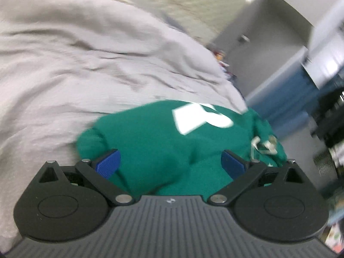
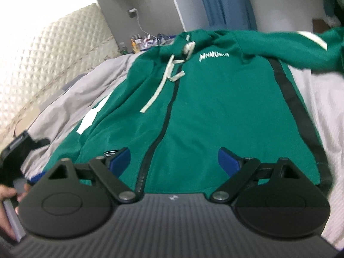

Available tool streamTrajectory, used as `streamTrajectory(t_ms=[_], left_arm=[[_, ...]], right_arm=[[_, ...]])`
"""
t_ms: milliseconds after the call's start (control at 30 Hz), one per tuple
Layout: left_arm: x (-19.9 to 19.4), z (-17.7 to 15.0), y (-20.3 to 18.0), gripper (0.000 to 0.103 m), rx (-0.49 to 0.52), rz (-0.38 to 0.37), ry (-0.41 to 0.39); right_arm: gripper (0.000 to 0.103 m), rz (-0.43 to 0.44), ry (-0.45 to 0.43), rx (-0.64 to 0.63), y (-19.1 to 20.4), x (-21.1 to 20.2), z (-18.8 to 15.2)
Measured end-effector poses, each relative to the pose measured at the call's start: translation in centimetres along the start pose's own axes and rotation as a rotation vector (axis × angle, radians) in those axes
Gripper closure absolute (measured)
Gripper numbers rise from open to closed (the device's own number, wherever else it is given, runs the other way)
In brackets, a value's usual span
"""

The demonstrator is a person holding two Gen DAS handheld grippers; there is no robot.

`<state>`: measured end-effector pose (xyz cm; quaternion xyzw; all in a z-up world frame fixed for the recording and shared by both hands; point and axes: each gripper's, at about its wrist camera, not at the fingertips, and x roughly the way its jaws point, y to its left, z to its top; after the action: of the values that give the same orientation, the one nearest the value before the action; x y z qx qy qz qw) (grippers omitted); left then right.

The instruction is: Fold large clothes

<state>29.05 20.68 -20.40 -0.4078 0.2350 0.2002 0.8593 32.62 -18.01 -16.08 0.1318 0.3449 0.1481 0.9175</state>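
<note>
Surface: we are working over a bed covered in a rumpled grey sheet, with a quilted cream headboard behind it. Room: grey wall, blue curtain, a socket with a white cable and small clutter beside the bed.

Item: green zip hoodie, lying spread on the sheet. Our right view is showing its front, zip, white drawstring and chest lettering; our left view is showing only a bunched sleeve with a white number.

Left tongs: spread wide, gripping nothing. Right tongs: spread wide, gripping nothing, hovering over the hem.
</note>
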Motion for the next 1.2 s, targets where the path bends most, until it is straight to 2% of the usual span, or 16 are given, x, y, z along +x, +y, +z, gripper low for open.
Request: streamTrajectory(t_ms=[100, 267, 333, 500, 633, 700, 733, 767, 800, 867, 1100, 1200], left_arm=[[0.9, 0.2, 1.2, 0.008, -0.057, 0.006, 0.021], [1.1, 0.0, 1.5, 0.018, -0.067, 0.102, -0.023], [0.4, -0.2, 1.5, 0.018, -0.056, 0.106, -0.037], [-2.6, -0.3, 1.8, 0.018, -0.035, 0.182, -0.132], [-0.9, -0.1, 2.8, 0.018, -0.075, 0.245, -0.053], [0.3, -0.1, 3.5, 0.02, -0.116, 0.24, -0.031], [0.8, -0.1, 3.7, 0.021, -0.136, 0.224, -0.034], [1.3, 0.0, 3.7, 0.028, -0.139, 0.218, -0.036], [1.6, 0.2, 3.3, 0.04, -0.13, 0.219, -0.04], [2.1, 0.5, 2.5, 0.06, -0.091, 0.212, -0.052], [2.6, 4.2, -1.8, 0.073, 0.193, 0.262, -0.134], [2.4, 7.5, -4.0, 0.074, 0.353, 0.292, -0.221]], right_arm=[[0.013, 0.0, 0.021, 0.04, -0.5, 0.9, 0.0], [0.013, -0.007, 0.044, 0.07, -0.8, 2.4, -0.1], [0.013, -0.022, 0.048, 0.064, -0.9, 2.8, -0.1], [0.013, -0.028, 0.05, 0.093, -1.4, 3.5, 0.2], [0.013, -0.037, 0.036, 0.116, -1.4, 3.7, 0.2], [0.013, -0.043, 0.019, 0.108, -1.3, 3.7, 0.2], [0.013, -0.051, 0.011, 0.099, -1.3, 3.7, 0.2], [0.013, -0.06, 0.006, 0.093, -1.3, 3.7, 0.2], [0.013, -0.068, 0.008, 0.094, -1.4, 3.8, 0.1], [0.013, -0.075, 0.016, 0.103, -1.6, 4.1, 0.3], [0.013, -0.124, -0.077, 0.051, -1.4, 4.5, 1.2], [0.013, -0.132, -0.111, 0.034, -1.5, 4.5, 1.5]])
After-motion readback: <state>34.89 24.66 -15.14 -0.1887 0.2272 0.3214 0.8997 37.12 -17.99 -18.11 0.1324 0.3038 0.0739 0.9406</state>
